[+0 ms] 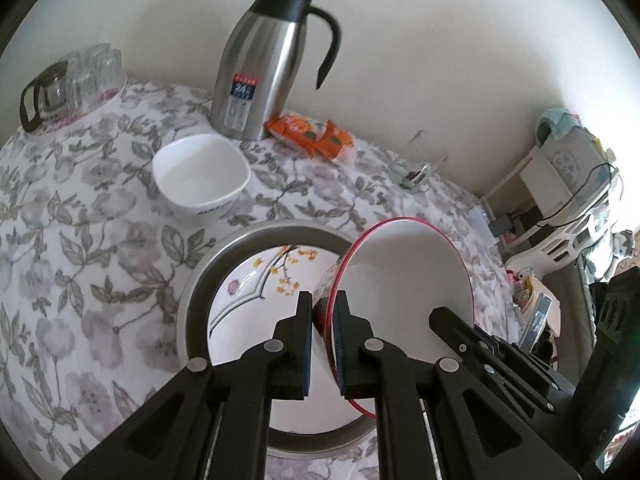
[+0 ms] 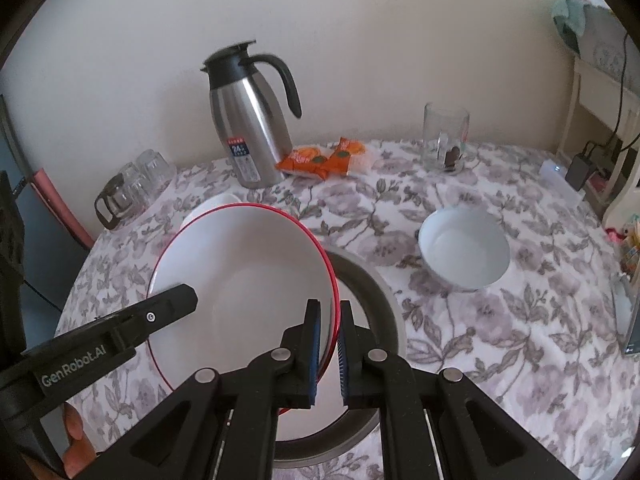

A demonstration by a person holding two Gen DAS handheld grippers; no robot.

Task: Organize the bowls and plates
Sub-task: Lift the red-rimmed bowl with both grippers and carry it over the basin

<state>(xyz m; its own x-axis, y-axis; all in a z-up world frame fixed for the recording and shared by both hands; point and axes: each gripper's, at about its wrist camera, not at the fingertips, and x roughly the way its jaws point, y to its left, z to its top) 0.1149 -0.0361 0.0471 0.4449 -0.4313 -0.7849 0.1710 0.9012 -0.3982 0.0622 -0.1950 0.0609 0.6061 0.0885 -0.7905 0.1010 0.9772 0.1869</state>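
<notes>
Left gripper (image 1: 323,304) fingers pinching the red-rimmed bowl (image 1: 408,276) rim, right gripper (image 2: 330,312) fingers pinching its opposite rim, bowl tilted over plate (image 1: 256,288) in steel pan (image 1: 200,272), square bowl (image 1: 200,178) beyond on desk (image 1: 80,240)

A plain cream wall (image 2: 360,40) stood behind a table under a grey floral cloth (image 2: 500,320). A white shelf (image 2: 592,92) with cables stood at the right, in soft daylight.
</notes>
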